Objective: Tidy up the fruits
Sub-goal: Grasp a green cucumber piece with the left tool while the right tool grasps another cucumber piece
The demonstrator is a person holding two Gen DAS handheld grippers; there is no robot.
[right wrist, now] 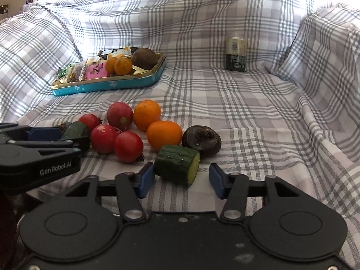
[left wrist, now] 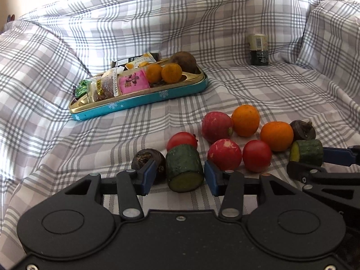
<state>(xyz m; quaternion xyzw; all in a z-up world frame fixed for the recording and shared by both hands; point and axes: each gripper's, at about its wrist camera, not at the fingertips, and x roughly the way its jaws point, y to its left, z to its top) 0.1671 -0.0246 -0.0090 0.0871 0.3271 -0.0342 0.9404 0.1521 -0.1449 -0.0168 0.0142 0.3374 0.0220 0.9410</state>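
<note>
Loose produce lies on the checked cloth: two cucumber chunks, oranges (left wrist: 245,120), tomatoes (left wrist: 257,155), radishes (left wrist: 217,127) and dark beets (left wrist: 146,158). My left gripper (left wrist: 179,175) is open, with its fingers on either side of one cucumber chunk (left wrist: 184,171). My right gripper (right wrist: 182,177) is open around the other cucumber chunk (right wrist: 177,167), with a gap on its right side; it also shows in the left wrist view (left wrist: 307,151). A teal tin tray (left wrist: 139,102) behind holds two small oranges (left wrist: 172,73), a brown fruit (left wrist: 185,61) and snack packets.
A dark jar with a pale lid (left wrist: 258,49) stands at the back right. Cloth-covered cushions rise on the left (left wrist: 33,67), at the back and on the right (left wrist: 333,33). The left gripper's body (right wrist: 38,153) sits at the left of the right wrist view.
</note>
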